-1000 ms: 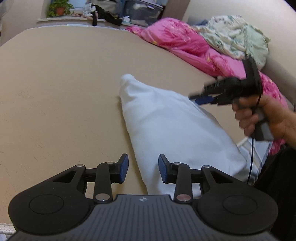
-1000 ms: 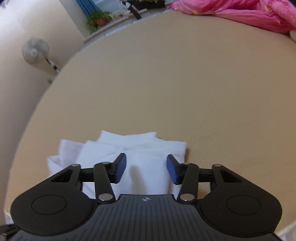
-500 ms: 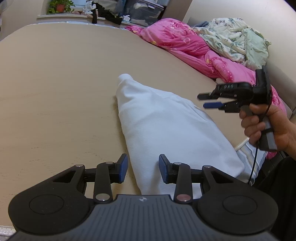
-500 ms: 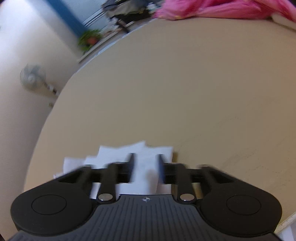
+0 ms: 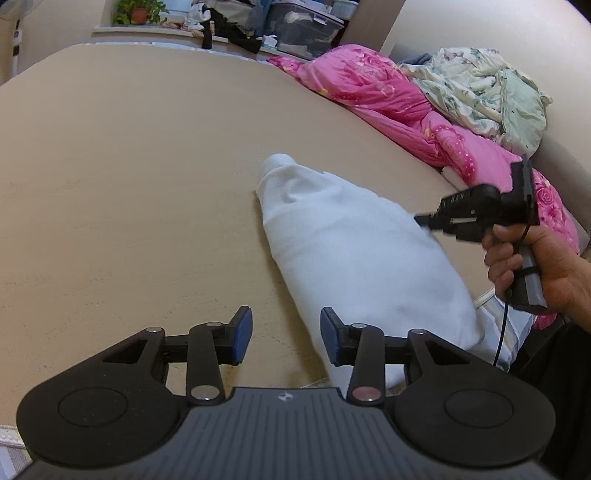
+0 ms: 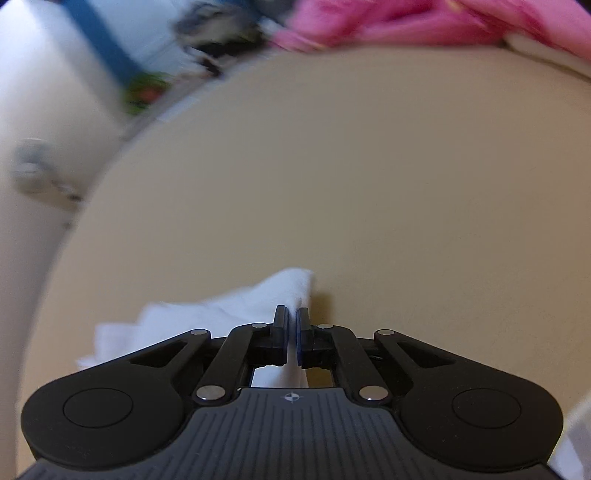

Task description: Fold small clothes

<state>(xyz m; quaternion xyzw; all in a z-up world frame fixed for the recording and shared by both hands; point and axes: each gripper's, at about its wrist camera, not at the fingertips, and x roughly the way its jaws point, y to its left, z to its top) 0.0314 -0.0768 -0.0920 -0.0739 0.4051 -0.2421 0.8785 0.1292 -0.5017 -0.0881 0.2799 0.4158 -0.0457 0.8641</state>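
Beige bed [image 5: 147, 184]; only right-wrist view shows right tongs [image 6: 291, 325] pinching white garment [image 6: 288, 288].

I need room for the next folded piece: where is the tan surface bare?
Bare: the wide tan surface left of the white garment, up to the far ledge with the potted plant. Crowded: the right edge, with the pink quilt, floral bedding and right gripper.
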